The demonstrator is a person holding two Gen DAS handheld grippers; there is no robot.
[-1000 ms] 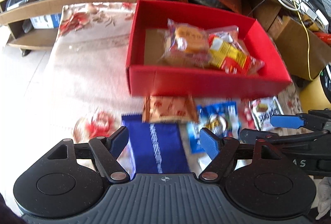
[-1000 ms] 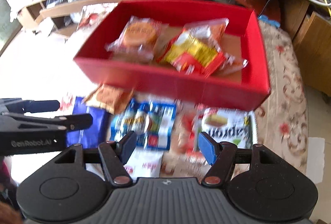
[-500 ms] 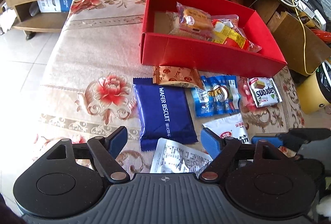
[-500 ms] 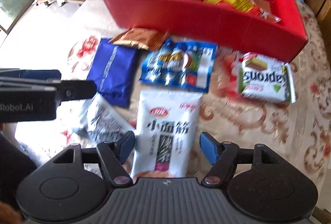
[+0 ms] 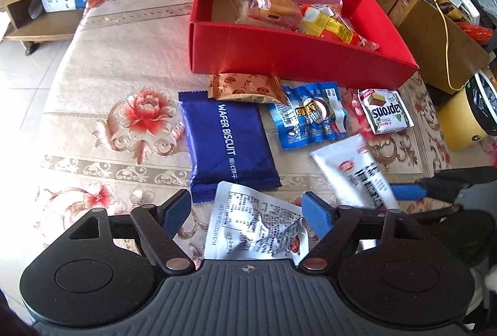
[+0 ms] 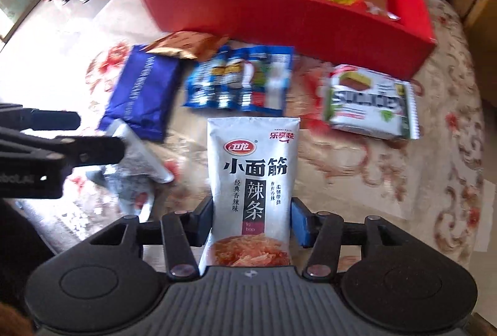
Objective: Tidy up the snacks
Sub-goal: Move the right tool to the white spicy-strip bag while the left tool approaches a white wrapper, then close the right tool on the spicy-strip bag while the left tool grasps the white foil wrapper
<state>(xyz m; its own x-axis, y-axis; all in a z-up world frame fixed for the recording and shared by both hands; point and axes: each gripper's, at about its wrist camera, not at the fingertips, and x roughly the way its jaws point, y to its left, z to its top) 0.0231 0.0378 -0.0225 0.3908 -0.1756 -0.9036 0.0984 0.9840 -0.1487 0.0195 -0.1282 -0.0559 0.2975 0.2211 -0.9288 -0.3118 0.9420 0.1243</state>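
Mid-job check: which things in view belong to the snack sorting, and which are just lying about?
Job:
red box
white spicy-strip pouch between the right tongs
white packet between the open left tongs
blue wafer biscuit pack
orange packet
blue pouch
green wafer pack

Lying about:
yellow cable
wooden shelf

The bottom of the white spicy-strip snack pouch with black Chinese lettering (image 6: pixel 253 190) is tucked behind the black gripper body, so its lower edge can't be seen, and in the left wrist view the same pouch is a motion-smeared streak with unreadable text. The crinkly silver packet with small black print (image 5: pixel 254 224) has its lower part hidden behind the left gripper (image 5: pixel 245 211), and that print is too small to read. The dark blue wafer biscuit pack (image 6: pixel 141 93) and green-and-white wafer packet (image 6: pixel 369 101) are blurred in the right wrist view.
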